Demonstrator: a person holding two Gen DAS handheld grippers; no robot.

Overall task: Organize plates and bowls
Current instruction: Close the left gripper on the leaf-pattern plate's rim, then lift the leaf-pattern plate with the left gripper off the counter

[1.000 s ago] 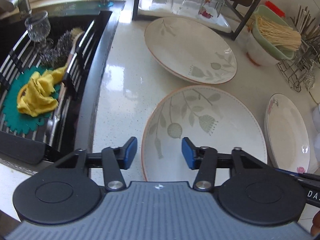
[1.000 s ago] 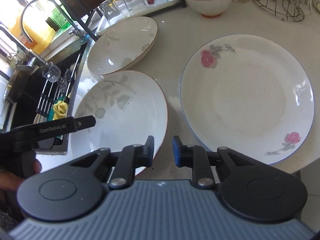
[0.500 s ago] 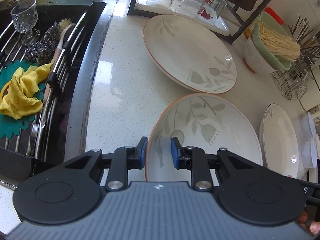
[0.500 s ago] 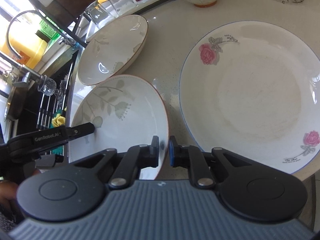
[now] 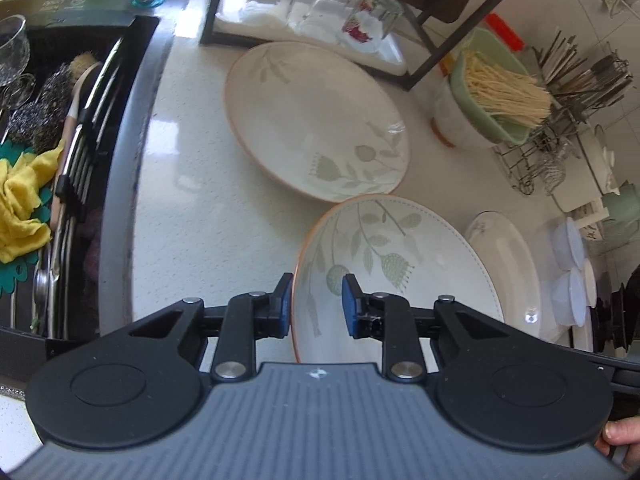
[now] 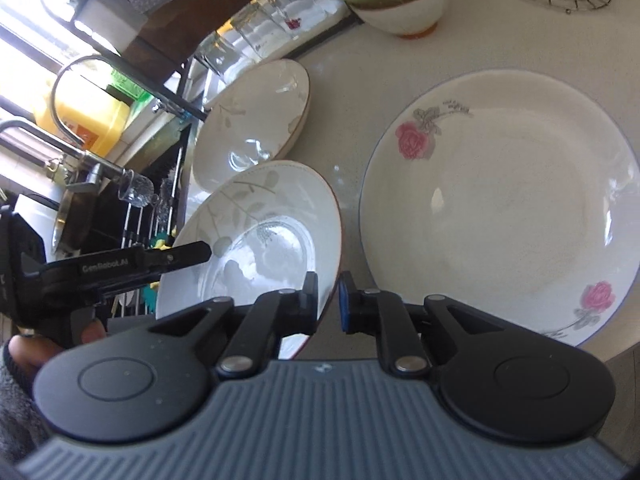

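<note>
A leaf-patterned plate [image 5: 400,272] with an orange rim is held tilted above the white counter by both grippers. My left gripper [image 5: 314,305] is shut on its near left rim. My right gripper [image 6: 329,303] is shut on its right rim, and the plate also shows in the right wrist view [image 6: 256,232]. A second leaf-patterned plate [image 5: 316,136] lies on the counter behind it, also visible in the right wrist view [image 6: 252,120]. A white rose plate [image 6: 500,208] lies to the right, and shows in the left wrist view [image 5: 508,264].
A black sink [image 5: 60,140] with a yellow cloth, scrubbers and a glass is on the left. Upturned glasses [image 5: 320,12] stand on a rack at the back. A green bowl of noodles [image 5: 496,92] on a white bowl, a wire utensil rack [image 5: 560,140] and small lidded containers [image 5: 572,272] are at right.
Both grippers closed onto opposite rims of the near leaf plate. The plate has lifted off the counter and tilted, moving toward the far leaf plate.
</note>
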